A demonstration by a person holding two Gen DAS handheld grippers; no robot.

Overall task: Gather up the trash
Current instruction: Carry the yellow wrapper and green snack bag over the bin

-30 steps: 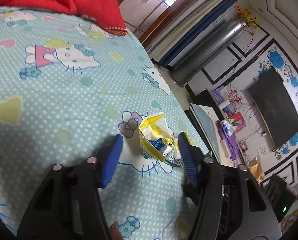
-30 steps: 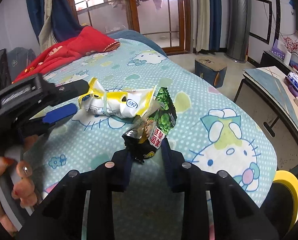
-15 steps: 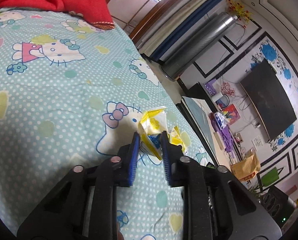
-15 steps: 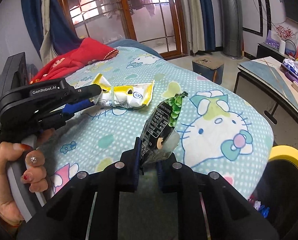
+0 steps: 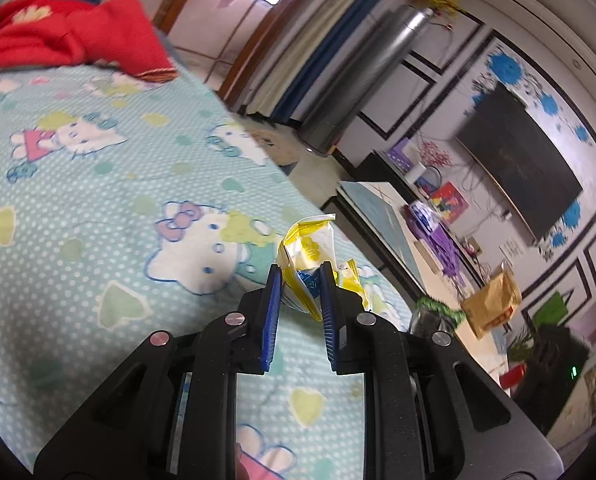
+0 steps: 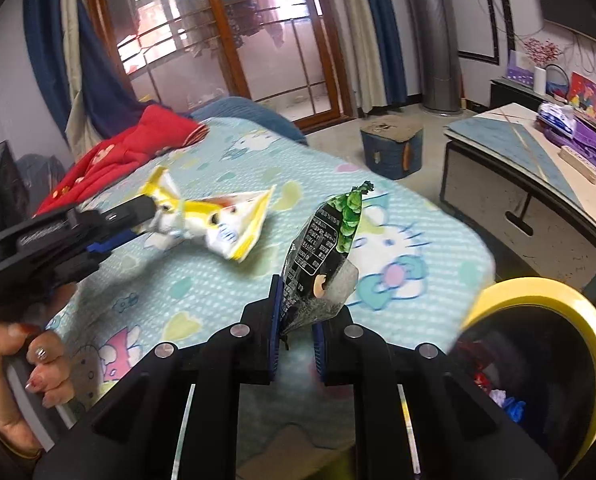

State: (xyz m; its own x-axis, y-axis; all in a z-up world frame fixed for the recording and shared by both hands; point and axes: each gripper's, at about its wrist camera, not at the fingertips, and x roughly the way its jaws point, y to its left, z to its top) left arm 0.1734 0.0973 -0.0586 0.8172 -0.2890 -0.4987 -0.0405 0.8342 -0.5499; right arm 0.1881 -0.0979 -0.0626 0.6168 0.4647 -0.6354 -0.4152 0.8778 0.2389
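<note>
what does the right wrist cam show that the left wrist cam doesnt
Only the right wrist view: the yellow-rimmed bin, the hand holding the left gripper, and the right gripper shut on the green wrapper.
Only the left wrist view: the dark TV.
Both: the yellow wrapper clamped in the left gripper, the patterned bedsheet, the red blanket.

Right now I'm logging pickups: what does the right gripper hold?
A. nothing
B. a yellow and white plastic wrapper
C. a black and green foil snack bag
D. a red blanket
C: the right gripper is shut on the black and green foil snack bag, lifted above the bedsheet.
</note>
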